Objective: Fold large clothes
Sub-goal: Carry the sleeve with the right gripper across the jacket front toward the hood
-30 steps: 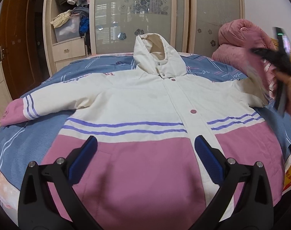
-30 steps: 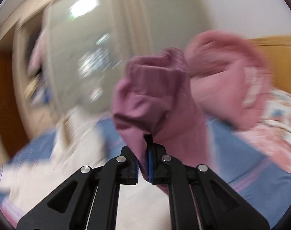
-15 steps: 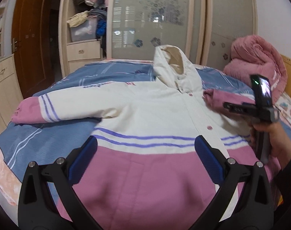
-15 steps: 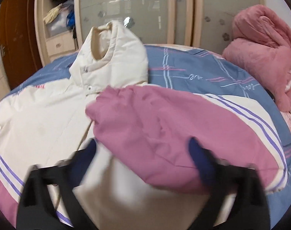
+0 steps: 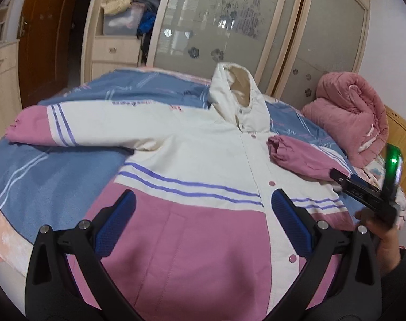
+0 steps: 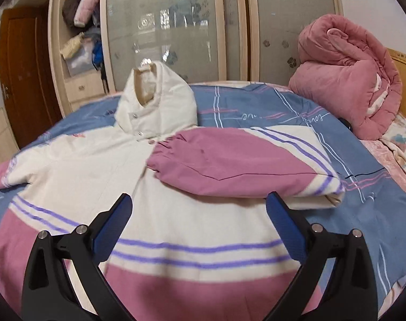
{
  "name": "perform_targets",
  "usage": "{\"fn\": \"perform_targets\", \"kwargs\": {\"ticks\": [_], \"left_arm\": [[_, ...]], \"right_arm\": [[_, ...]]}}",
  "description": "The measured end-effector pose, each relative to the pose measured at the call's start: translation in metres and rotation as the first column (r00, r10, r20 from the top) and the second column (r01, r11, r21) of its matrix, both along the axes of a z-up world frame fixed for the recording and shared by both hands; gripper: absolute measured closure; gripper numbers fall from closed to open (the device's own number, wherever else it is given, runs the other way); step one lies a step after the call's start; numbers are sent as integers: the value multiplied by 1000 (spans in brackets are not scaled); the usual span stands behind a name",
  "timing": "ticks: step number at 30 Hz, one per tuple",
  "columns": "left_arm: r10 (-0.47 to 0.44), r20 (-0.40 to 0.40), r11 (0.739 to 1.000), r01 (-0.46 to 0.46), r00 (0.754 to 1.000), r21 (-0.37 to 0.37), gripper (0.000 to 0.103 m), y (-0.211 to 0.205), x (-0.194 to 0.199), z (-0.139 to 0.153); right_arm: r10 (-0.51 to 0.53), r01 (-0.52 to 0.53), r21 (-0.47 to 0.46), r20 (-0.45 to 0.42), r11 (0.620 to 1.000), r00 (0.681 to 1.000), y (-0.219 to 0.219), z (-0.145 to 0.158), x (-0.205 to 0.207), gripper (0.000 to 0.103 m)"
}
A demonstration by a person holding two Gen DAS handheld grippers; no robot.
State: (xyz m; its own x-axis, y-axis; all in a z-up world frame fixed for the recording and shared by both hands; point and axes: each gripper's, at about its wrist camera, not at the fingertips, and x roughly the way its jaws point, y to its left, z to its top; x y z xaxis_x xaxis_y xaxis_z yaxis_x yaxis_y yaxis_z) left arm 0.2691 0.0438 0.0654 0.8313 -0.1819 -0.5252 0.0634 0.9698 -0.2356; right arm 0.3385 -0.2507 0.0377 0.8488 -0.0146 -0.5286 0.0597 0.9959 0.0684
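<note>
Jacket on the bed, one sleeve folded in

The jacket (image 6: pixel 176 214) fills the middle of the frame, on the bed (image 6: pixel 376 214). The right gripper (image 6: pixel 198 223) has just opened wide; the left gripper (image 5: pixel 203 220) is wide too. Both hold nothing.

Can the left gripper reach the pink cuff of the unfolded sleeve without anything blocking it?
Probably yes. The left gripper is open and empty, and the pink cuff of the spread sleeve lies exposed on the blue striped bedsheet, with nothing on top.
</note>
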Motion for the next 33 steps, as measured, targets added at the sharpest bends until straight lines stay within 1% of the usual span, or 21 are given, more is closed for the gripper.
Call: {"fn": "perform_targets", "kwargs": {"ticks": [1, 2, 3, 5, 6, 7, 8, 10, 11, 12, 14, 16, 17, 19, 20, 21, 23, 25, 27, 30, 33], "left_arm": [[1, 8, 1000, -1, 1000, -3, 2, -1, -3, 0], [-3, -3, 1000, 3, 1000, -4, 2, -2, -4, 0], [-24, -51, 1000, 23, 998, -19, 2, -4, -3, 0], [-68, -113, 995, 59, 991, -83, 2, -3, 1, -1], [-84, -144, 989, 65, 986, -133, 2, -1, 2, -2], [-77, -142, 988, 57, 987, -141, 2, 0, 2, -3], [-57, -128, 991, 40, 990, -128, 2, 1, 2, -4], [30, -87, 999, -32, 996, -25, 2, -4, 4, -8], [43, -92, 999, -43, 995, 2, 2, -6, 7, -9], [31, -103, 999, -29, 994, 25, 2, -10, 13, -11], [33, -91, 999, -29, 995, 43, 2, -13, 14, -13], [16, -80, 997, -9, 997, 81, 2, -19, 15, -15], [-7, -80, 996, 15, 997, 92, 2, -23, 16, -15], [-31, -84, 994, 40, 996, 106, 2, -29, 20, -15], [-35, -85, 994, 43, 996, 102, 2, -30, 21, -15], [-34, -89, 995, 42, 995, 96, 2, -30, 25, -15], [-28, -102, 994, 38, 994, 100, 2, -32, 32, -16], [-28, -99, 995, 38, 995, 95, 2, -34, 37, -16], [-28, -93, 995, 37, 995, 91, 2, -36, 42, -16], [-34, -98, 996, 42, 995, 76, 2, -37, 50, -17], [-37, -112, 997, 44, 993, 60, 2, -39, 56, -21]], "right_arm": [[1, -1, -6, 0, 1000, 1000, 1, 2, -3, 2], [2, -2, -16, 1, 1000, 1000, 2, 2, -7, 2], [6, -6, -32, 1, 999, 1000, 3, 4, -10, 2], [16, -15, -42, 4, 999, 1000, 3, 4, -12, 2], [15, -15, -39, 4, 999, 1000, 3, 3, -11, 2], [13, -12, -31, 8, 999, 1000, 1, 2, -11, 2], [12, -12, -20, 11, 1000, 1000, 0, 0, -9, 2], [20, -20, -21, -6, 1000, 1000, 1, -6, -2, 2], [34, -35, -38, -19, 999, 999, 2, -11, 3, 2], [39, -40, -59, -28, 997, 999, 4, -15, 6, 2], [45, -52, -126, -55, 991, 997, 10, -20, 14, 8], [51, -71, -246, -89, 967, 995, 21, -24, 24, 20], [51, -78, -290, -100, 954, 994, 25, -27, 28, 22], [54, -113, -425, -148, 898, 987, 40, -37, 39, 38], [54, -123, -465, -159, 876, 986, 44, -41, 43, 41], [57, -139, -522, -171, 841, 984, 52, -46, 50, 44], [54, -151, -582, -181, 799, 982, 60, -51, 61, 49], [42, -152, -612, -190, 776, 981, 64, -54, 74, 55], [33, -161, -636, -208, 755, 978, 68, -56, 88, 55], [24, -203, -657, -270, 726, 963, 72, -66, 109, 55], [6, -220, -674, -305, 705, 952, 74, -80, 131, 56]]}}
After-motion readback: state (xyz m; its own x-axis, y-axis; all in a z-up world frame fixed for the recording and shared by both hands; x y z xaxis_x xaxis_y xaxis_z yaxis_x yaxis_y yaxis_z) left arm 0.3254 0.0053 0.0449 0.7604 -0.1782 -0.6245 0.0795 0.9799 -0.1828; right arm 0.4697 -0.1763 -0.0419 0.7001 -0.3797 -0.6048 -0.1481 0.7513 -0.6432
